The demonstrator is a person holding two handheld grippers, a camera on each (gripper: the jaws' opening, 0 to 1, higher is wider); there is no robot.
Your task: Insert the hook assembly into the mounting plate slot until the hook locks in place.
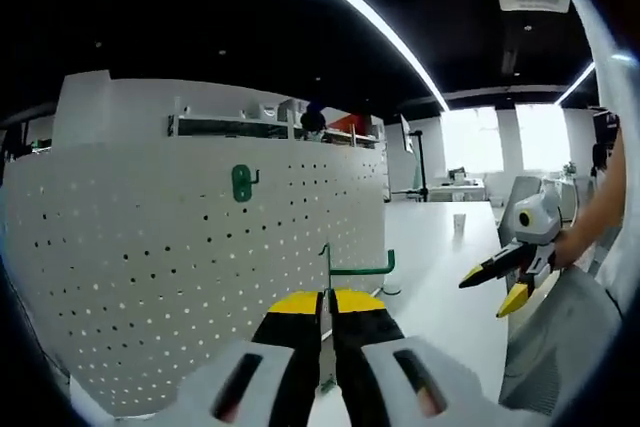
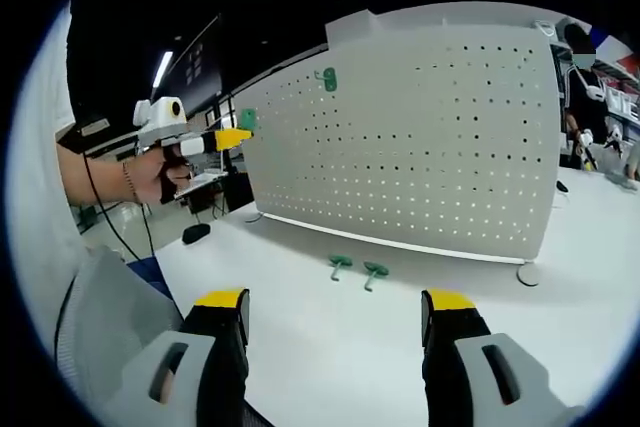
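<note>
We hold a green hook [image 1: 355, 269] in the left tongs [image 1: 327, 304], which are clenched on its stem just in front of the white pegboard [image 1: 180, 277]. In the right gripper view the left tongs [image 2: 232, 137] sit at the left edge of the pegboard [image 2: 420, 127], with something green at their tips. The hook does not look seated in any hole yet, so we judge that the insertion is only at its approach.

One green hook [image 1: 241, 182] already hangs high on the board, and we also see it from the other side [image 2: 326, 78].

The right tongs [image 2: 335, 312] are released and hold nothing above the white desk [image 2: 330, 347]. Two spare green hooks [image 2: 358, 268] lie on the desk near the foot of the board.

What is left, as we judge: to push the held hook into a slot until it locks.
</note>
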